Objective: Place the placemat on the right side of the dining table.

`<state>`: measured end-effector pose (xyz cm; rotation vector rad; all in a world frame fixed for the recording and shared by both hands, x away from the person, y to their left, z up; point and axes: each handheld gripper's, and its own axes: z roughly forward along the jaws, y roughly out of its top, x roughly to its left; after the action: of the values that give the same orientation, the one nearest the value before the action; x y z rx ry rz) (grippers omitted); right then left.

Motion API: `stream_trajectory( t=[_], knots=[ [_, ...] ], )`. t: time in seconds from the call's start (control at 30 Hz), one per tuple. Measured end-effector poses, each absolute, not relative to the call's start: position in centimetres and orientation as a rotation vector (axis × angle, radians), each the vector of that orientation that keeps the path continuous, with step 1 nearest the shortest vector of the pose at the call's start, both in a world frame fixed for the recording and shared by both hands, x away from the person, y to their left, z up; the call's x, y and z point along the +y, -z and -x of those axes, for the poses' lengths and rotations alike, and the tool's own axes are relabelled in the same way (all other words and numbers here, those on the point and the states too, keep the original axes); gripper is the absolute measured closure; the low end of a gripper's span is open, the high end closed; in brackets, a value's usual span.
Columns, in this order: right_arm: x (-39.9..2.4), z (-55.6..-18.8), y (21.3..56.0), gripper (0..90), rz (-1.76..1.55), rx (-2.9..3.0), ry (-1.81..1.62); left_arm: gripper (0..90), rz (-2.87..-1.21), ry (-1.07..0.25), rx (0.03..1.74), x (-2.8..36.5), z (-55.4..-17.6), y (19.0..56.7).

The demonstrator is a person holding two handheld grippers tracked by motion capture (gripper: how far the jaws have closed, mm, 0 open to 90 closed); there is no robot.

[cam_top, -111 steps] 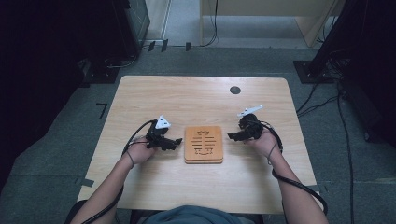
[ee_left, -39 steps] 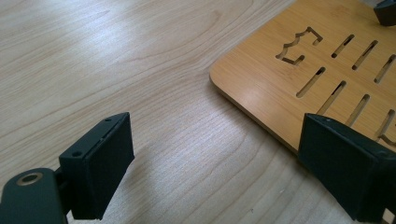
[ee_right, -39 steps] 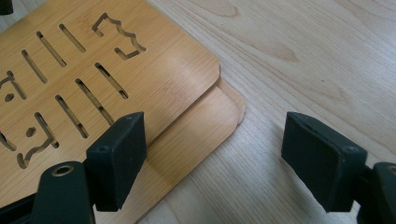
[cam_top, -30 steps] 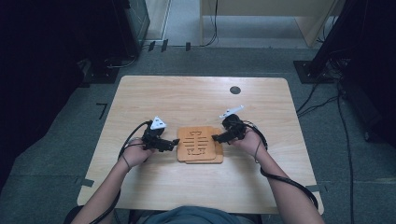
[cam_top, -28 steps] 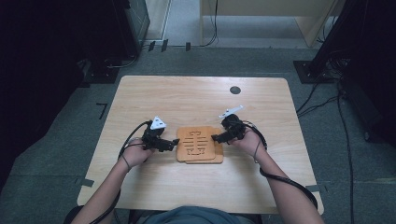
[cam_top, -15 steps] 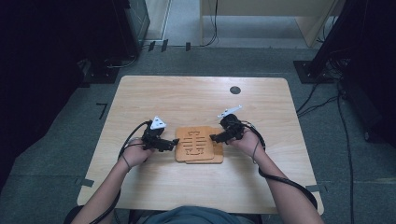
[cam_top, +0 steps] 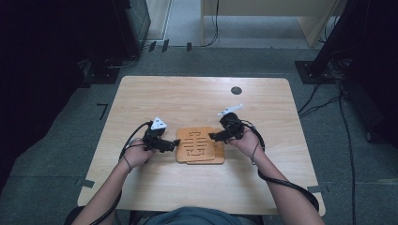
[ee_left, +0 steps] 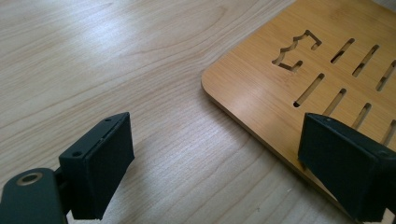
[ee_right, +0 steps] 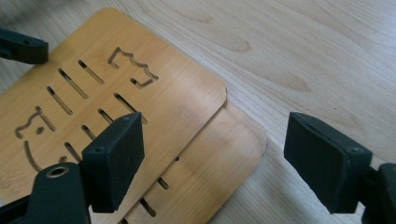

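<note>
Bamboo boards (cam_top: 201, 146), two stacked and fanned slightly apart, lie mid-table between my released left gripper (cam_top: 174, 145) and right gripper (cam_top: 215, 137), nothing grasped. I'd keep the left bracing its edge while the right nips the upper board's corner (ee_right: 219, 88). Table (cam_top: 197, 101) beyond gives sliding room.

No legible text, label, brand or number appears anywhere I look. The top wooden board (cam_top: 198, 143) under my tongs carries cut-out slots and decorative shapes only, not readable characters.
</note>
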<state>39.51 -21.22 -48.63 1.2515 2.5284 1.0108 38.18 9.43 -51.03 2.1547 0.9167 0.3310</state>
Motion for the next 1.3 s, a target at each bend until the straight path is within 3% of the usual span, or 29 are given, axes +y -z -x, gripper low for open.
stream_trajectory(
  t=[1.3],
  knots=[
    [-17.6, -38.6, 49.2, 19.8, -1.349, 2.617, -1.037, 9.6, -2.156, -0.321, 0.936, 9.2, -38.2, 51.7]
  ],
)
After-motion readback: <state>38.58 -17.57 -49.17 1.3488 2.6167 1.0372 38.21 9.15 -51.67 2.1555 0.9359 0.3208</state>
